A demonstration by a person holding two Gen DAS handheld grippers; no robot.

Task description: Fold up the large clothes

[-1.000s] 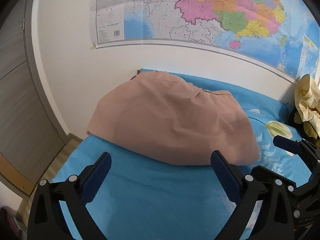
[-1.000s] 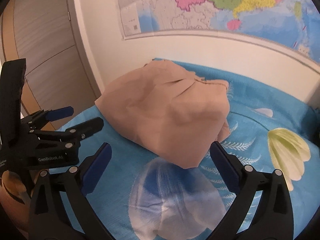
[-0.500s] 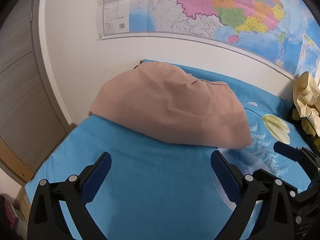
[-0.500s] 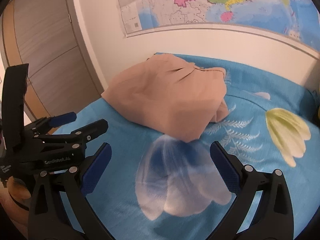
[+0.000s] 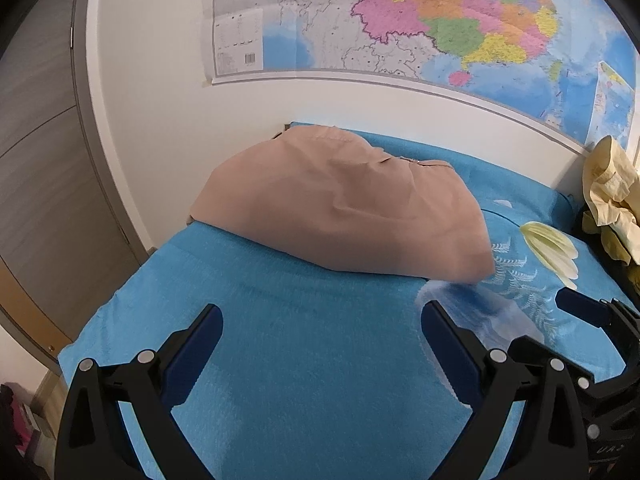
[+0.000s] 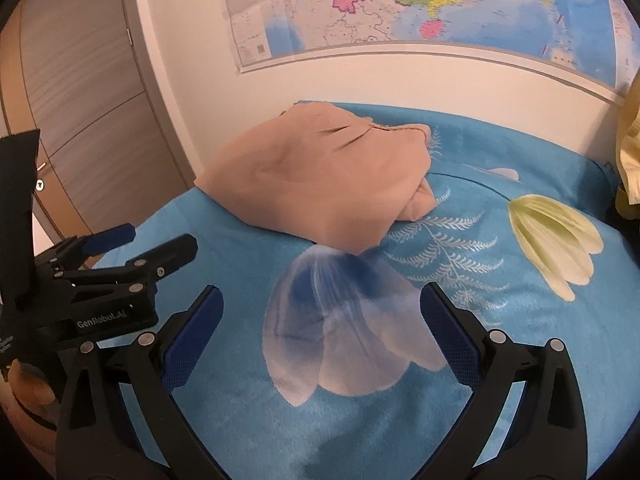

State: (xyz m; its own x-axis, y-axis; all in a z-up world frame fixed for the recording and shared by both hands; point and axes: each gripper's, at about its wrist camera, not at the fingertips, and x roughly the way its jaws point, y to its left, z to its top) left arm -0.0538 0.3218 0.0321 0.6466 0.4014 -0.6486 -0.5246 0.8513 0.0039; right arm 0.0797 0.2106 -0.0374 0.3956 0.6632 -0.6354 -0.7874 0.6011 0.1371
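overhead, a large coloured wall map covered the white wall behind the bed, which serves as the landmark for everything else. the bed wore a bright blue sheet printed with a big white flower, a pale yellow flower and white fern sprigs. beyond the bed's left edge stood grey-brown wardrobe doors. on the bed's far left part, close to the wall, lay the tan garment, folded into a rounded, slightly rumpled bundle, one corner reaching the white flower's tip. off the bed's far right corner sat a crumpled pale yellow cloth. over the bed's near left portion the left gripper hovered with its jaws spread wide and nothing between them, apart from the garment. over the bed's near middle, above the white flower, the right gripper was likewise spread wide and empty. a person's hand showed at the left gripper's handle, partly hidden.
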